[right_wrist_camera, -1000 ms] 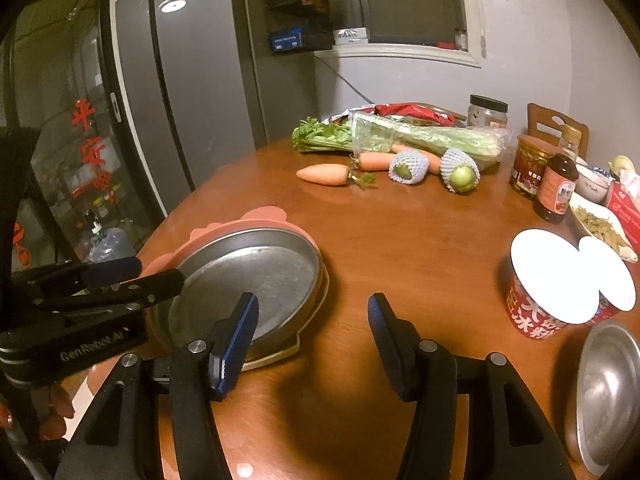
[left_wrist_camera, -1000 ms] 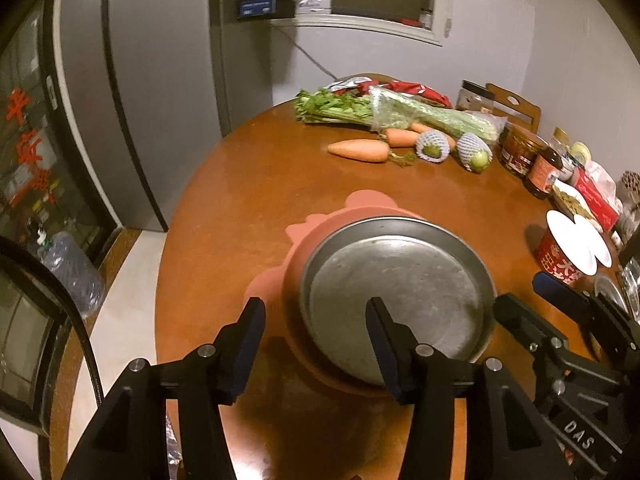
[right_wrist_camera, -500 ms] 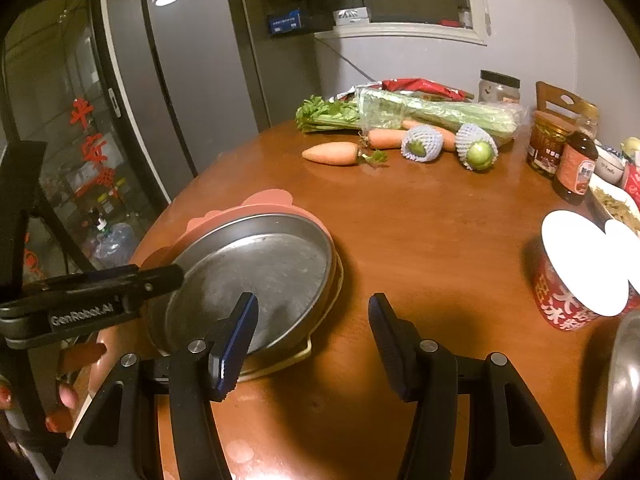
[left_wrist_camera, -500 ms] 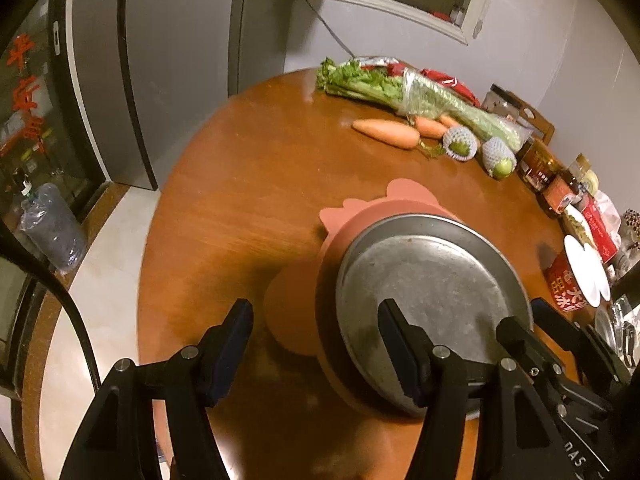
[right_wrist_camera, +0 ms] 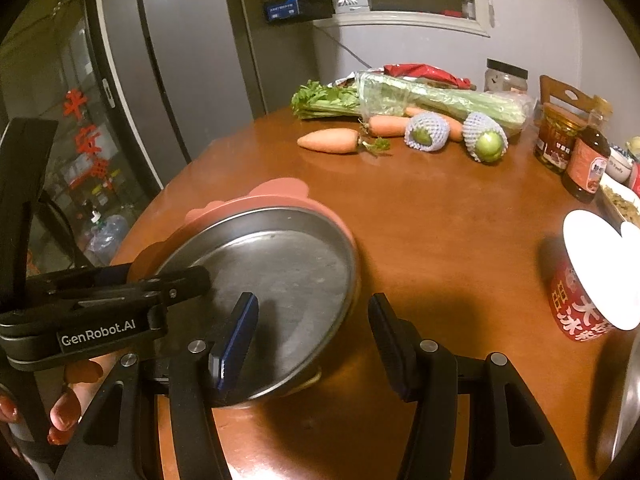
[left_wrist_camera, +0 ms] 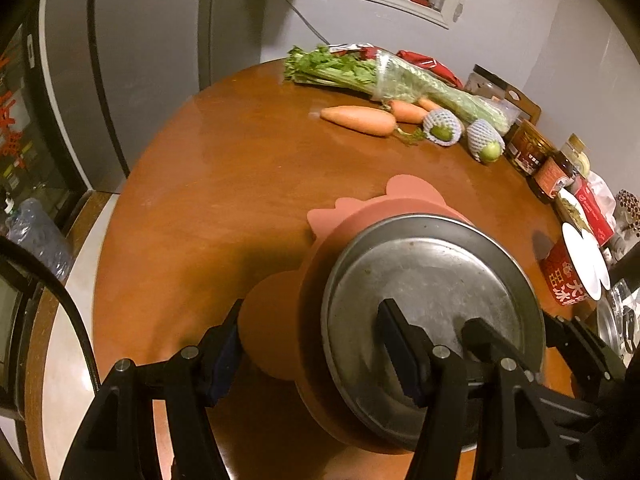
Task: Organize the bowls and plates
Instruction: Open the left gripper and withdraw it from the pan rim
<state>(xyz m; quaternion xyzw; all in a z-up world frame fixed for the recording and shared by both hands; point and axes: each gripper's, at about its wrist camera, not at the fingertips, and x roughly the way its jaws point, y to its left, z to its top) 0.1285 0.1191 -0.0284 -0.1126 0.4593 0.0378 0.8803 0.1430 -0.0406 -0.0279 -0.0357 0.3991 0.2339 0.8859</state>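
Observation:
A round steel plate [left_wrist_camera: 432, 276] rests on a pink animal-shaped plate [left_wrist_camera: 352, 216] on the brown round table [left_wrist_camera: 240, 184]. My left gripper [left_wrist_camera: 308, 344] is open; its jaws straddle the near left edge of both plates. In the right wrist view the steel plate [right_wrist_camera: 280, 264] lies on the pink plate [right_wrist_camera: 256, 196], and my right gripper [right_wrist_camera: 312, 332] is open across the steel plate's near right rim. The left gripper also shows in that view [right_wrist_camera: 168, 280], reaching in from the left.
Celery [right_wrist_camera: 420, 96], carrots [right_wrist_camera: 332, 140] and two netted green fruits [right_wrist_camera: 456, 138] lie at the back. Jars and a sauce bottle [right_wrist_camera: 584, 168] stand at the right, with a red cup noodle tub [right_wrist_camera: 584, 284] and another steel plate's edge [right_wrist_camera: 628, 396].
Both grippers have moved in closer to the stacked plates. The left one's right finger is now over the steel plate, and the right one's left finger is over its rim.

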